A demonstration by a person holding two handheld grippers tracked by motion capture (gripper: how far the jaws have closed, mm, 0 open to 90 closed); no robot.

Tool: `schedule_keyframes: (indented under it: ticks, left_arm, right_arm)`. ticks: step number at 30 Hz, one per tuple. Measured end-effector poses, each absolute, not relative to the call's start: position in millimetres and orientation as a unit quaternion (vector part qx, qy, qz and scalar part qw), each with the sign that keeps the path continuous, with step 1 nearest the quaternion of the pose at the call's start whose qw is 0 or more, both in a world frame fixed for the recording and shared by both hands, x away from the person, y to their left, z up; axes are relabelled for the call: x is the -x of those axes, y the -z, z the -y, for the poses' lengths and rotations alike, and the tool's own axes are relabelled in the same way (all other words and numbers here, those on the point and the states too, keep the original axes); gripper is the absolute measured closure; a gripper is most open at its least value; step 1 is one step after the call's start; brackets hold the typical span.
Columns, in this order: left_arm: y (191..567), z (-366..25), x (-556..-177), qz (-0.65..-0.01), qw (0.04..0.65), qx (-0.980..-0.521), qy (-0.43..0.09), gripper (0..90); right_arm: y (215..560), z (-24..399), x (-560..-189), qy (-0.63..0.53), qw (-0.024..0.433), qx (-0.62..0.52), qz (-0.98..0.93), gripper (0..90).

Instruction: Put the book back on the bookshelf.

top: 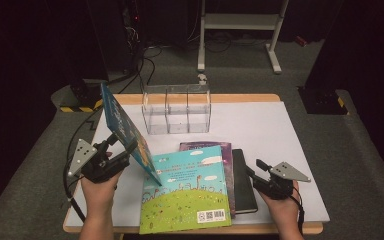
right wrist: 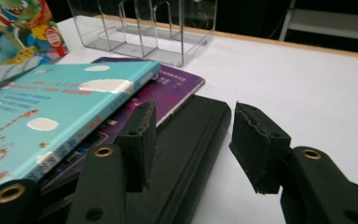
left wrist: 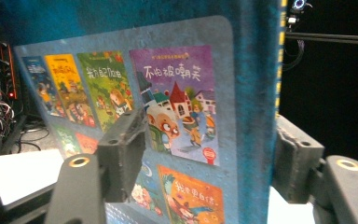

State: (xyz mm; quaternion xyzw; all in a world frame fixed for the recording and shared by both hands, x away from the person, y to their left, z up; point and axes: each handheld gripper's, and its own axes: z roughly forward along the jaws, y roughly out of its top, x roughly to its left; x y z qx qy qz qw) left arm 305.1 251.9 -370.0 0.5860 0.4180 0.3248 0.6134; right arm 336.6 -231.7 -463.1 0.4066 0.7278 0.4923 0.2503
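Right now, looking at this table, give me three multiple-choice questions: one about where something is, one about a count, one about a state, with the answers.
1. Where does the clear organizer stand?
A. at the far side of the table
B. on the stacked books
C. by the right tongs

2. How many compartments does it have?
A. two
B. three
C. five

3. How is the blue picture book at the left tongs placed?
A. lying flat under the stack
B. inside the organizer
C. standing on edge between the jaws

Answers:
1. A, it sits beyond the books near the table's far edge.
2. B, two dividers split it into three.
3. C, it rises steeply from the table, one jaw on each side; the teal book lies flat beside it.
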Motion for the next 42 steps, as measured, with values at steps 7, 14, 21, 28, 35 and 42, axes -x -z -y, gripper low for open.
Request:
schedule_keyframes:
  ticks: [7, 14, 21, 28, 35, 42]
  left_arm:
    - [367.4, -257.1, -302.3, -0.422, 0.607, -0.584, -0.333, 44.2]
    - [365.2, -262.8, -299.5, -0.424, 0.603, -0.581, -0.345, 55.8]
    - [365.0, -269.7, -297.8, -0.433, 0.595, -0.574, -0.359, 63.5]
    - [365.0, -280.3, -295.1, -0.441, 0.586, -0.570, -0.369, 70.1]
    - [367.1, -290.4, -291.0, -0.451, 0.569, -0.574, -0.378, 76.1]
    - [372.7, -300.9, -283.6, -0.458, 0.559, -0.580, -0.376, 78.2]
  right_arm:
    - [463.4, 232.7, -337.7, -0.500, 0.246, -0.414, -0.720, 50.7]
    - [464.9, 230.4, -337.6, -0.503, 0.240, -0.412, -0.721, 51.1]
    - [465.8, 229.4, -337.8, -0.501, 0.239, -0.411, -0.723, 50.8]
    - [466.5, 230.6, -339.4, -0.498, 0.238, -0.417, -0.722, 46.8]
    - [466.5, 231.0, -342.3, -0.495, 0.236, -0.428, -0.719, 43.4]
    - [463.9, 229.7, -347.6, -0.495, 0.233, -0.428, -0.719, 42.1]
